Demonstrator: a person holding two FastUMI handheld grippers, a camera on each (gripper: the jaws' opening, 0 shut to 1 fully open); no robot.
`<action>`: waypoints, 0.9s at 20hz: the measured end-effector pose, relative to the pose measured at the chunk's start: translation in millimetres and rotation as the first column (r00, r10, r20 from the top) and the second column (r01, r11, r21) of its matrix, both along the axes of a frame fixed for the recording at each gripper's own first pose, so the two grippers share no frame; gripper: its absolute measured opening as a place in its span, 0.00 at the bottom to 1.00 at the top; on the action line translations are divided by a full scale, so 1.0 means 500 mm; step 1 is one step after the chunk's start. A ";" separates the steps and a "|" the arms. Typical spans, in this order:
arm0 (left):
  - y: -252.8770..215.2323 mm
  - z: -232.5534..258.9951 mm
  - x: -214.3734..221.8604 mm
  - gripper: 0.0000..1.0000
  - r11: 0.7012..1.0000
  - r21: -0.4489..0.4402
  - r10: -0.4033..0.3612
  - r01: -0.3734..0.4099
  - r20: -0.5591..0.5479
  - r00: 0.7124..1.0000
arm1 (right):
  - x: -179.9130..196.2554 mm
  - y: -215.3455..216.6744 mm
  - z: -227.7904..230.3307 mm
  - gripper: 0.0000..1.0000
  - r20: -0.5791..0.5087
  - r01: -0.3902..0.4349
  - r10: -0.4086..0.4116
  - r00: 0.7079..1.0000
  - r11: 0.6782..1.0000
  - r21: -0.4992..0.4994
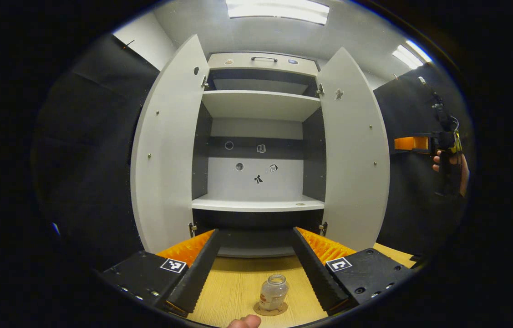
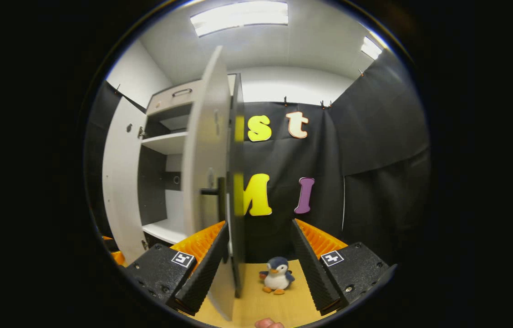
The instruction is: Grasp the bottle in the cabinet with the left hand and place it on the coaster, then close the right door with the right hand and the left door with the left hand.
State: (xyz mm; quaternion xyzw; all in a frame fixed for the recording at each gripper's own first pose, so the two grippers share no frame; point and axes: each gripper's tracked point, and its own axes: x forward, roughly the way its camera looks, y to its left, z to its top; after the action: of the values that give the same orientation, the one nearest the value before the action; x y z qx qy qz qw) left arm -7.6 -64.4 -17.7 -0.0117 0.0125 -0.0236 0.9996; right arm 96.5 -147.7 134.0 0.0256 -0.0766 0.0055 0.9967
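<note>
on the surface [image 1: 238,282] before the cabinet [image 1: 258,150] the bottle [image 1: 273,293] already stands on its coaster [image 1: 271,310], both grippers' jaws apart, so the right gripper [image 2: 258,264] beside the right door [image 2: 206,173] must push it shut.

Left tongs [image 1: 256,269] and right tongs [image 2: 258,269] both gape wide, level, gripping nothing

The right gripper [image 2: 260,269] hangs with its jaws spread wide, the edge of the cabinet's open right door [image 2: 208,182] standing between them. A toy penguin [image 2: 277,275] sits upright on the wooden table [image 2: 279,307] just beyond, near the door.
</note>
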 end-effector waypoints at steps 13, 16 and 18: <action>0.026 -0.025 -0.009 0.95 0.997 0.040 0.058 -0.058 0.006 0.998 | 0.056 0.006 -0.019 0.80 -0.031 0.025 -0.026 0.999 0.999 -0.033; 0.036 -0.033 -0.008 0.95 0.998 0.023 0.065 -0.065 -0.006 0.998 | 0.052 0.004 -0.016 0.80 -0.024 0.050 -0.051 0.998 0.998 -0.047; 0.038 -0.031 -0.010 0.95 0.998 0.014 0.064 -0.064 -0.005 0.998 | 0.051 0.004 -0.016 0.80 -0.027 0.061 -0.062 0.998 0.997 -0.057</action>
State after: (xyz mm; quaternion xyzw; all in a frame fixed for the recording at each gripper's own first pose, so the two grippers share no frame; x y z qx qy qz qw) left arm -12.8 -45.5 -33.0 -0.0054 0.0153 0.0087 0.9998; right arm 122.2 -145.5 126.3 -0.0048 -0.0630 -0.0235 0.9977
